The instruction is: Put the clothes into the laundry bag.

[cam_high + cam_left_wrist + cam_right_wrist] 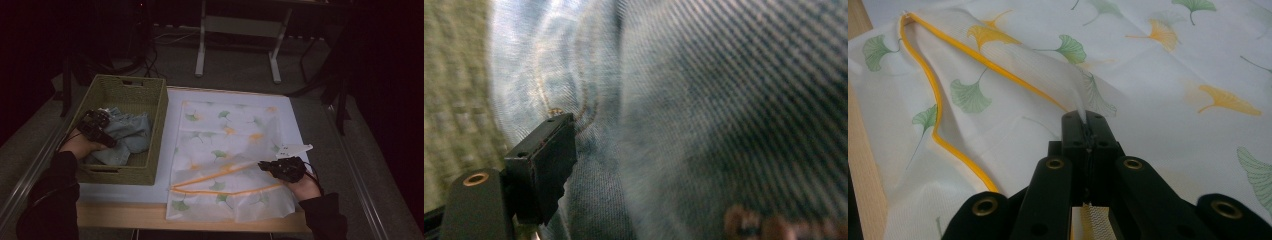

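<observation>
Holding the mesh bag (1148, 75) open on the table, my right tongs (1087, 120) are clamped on its top layer; the left tongs (574, 150) press the jeans (127, 132) in the basket (159, 107), grip unclear. Denim may slip or snag the zipper (938, 100).

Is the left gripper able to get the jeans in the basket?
Probably yes. The left gripper is already down in the basket, one jaw against the jeans, with nothing over them.
</observation>
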`<state>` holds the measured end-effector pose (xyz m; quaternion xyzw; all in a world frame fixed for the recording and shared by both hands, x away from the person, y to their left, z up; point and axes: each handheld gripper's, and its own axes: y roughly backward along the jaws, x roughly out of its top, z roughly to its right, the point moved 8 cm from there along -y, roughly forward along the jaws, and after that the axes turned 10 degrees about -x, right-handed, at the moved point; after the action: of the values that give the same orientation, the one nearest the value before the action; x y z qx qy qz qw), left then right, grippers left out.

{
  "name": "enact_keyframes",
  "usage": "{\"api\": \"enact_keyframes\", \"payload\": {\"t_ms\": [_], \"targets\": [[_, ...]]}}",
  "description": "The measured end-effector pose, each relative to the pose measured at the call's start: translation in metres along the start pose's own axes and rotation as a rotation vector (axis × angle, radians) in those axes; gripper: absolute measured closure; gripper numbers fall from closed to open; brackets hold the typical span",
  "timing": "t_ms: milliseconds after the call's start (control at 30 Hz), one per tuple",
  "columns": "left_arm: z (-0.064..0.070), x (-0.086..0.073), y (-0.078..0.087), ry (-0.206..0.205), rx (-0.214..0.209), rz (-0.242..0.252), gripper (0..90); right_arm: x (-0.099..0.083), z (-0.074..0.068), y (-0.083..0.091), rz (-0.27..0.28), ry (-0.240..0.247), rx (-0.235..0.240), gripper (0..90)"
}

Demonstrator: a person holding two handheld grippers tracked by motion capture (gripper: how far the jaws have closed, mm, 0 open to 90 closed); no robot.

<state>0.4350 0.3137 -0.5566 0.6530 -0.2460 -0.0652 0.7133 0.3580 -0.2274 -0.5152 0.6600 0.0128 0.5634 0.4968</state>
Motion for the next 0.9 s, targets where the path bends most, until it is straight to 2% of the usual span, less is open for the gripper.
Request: {"api": "enact_keyframes", "payload": {"t_ms": [67, 100, 133, 167, 233, 267, 367, 467, 533, 800, 833, 867, 900], "targets": [[-0.001, -0.004, -0.007, 0.048, -0.028, -0.042, 18.6, 0.0, 0.0, 0.0, -0.001, 0.0, -0.001, 89.2], [0.0, -0.004, -0.01, 0.045, -0.038, -0.048, 20.3, 0.0, 0.0, 0.0, 0.0, 0.0, 0.0, 89.1], [0.003, -0.004, -0.011, 0.025, -0.063, -0.047, 28.8, 0.0, 0.0, 0.0, 0.001, 0.001, 0.0, 89.2], [0.006, -0.004, -0.01, 0.005, -0.07, -0.045, 40.2, 0.0, 0.0, 0.0, 0.002, 0.0, 0.0, 89.1], [0.007, -0.002, -0.005, -0.011, -0.054, -0.036, 64.0, -0.001, 0.001, -0.001, 0.003, 0.001, 0.0, 89.2], [0.006, -0.002, -0.001, -0.01, -0.05, -0.033, 71.5, -0.002, 0.001, -0.001, 0.001, 0.0, 0.0, 89.1], [0.007, -0.003, 0.004, -0.015, -0.059, -0.019, 75.1, -0.002, 0.0, -0.001, 0.002, -0.001, 0.001, 89.1], [0.009, -0.001, 0.02, -0.022, -0.091, 0.055, 75.8, 0.0, 0.0, 0.001, 0.008, -0.001, -0.001, 89.2], [0.01, -0.001, 0.029, -0.025, -0.113, 0.086, 76.1, 0.001, 0.0, 0.001, 0.009, 0.0, -0.002, 89.2], [0.016, 0.001, 0.052, -0.052, -0.122, 0.184, 76.3, 0.006, -0.001, 0.005, 0.024, 0.009, -0.006, 89.2], [0.017, 0.001, 0.053, -0.042, -0.13, 0.199, 76.3, 0.006, -0.002, 0.006, 0.023, 0.008, -0.007, 89.2], [0.019, 0.0, 0.055, -0.054, -0.149, 0.21, 76.3, 0.006, -0.002, 0.006, 0.025, 0.009, -0.007, 89.2], [0.019, 0.0, 0.057, -0.048, -0.144, 0.223, 76.3, 0.006, -0.002, 0.006, 0.027, 0.009, -0.008, 89.2]]}}
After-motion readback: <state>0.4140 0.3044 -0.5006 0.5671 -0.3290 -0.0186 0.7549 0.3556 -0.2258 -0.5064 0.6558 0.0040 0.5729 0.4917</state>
